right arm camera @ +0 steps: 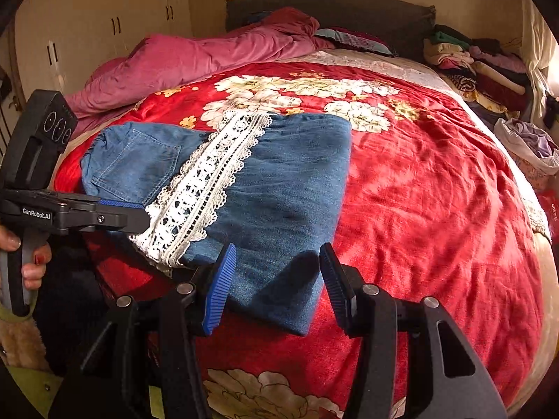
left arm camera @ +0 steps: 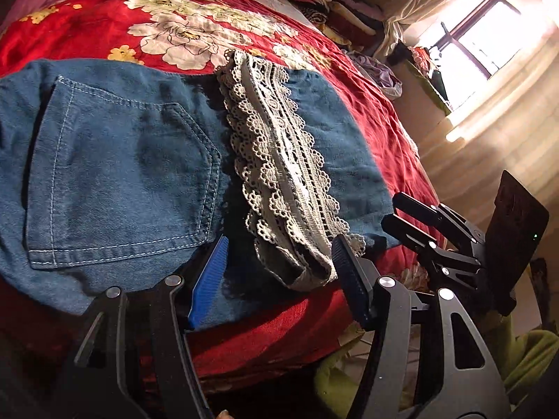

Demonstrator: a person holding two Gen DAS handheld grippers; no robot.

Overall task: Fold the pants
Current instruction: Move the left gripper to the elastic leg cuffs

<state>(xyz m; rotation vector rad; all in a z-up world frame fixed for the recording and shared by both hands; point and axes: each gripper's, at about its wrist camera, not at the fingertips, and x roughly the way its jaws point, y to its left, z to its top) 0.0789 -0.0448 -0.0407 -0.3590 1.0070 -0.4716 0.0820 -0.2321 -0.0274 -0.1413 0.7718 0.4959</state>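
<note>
**Denim folded on the red bed**

Red floral bedspread is seen under the folded pants, lace hem uppermost; left gripper fingers are spread, empty.

Right gripper is likewise wide (nothing held); folding appears nearly done.

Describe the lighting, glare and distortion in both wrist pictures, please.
Left wrist view: the bright window is blown out and throws a hazy glare over the right side; the blue denim pants stay sharp. Right wrist view: even, warm light, no glare; fisheye bends the red floral bedspread into a dome, and dark vignette fills the corners.
</note>
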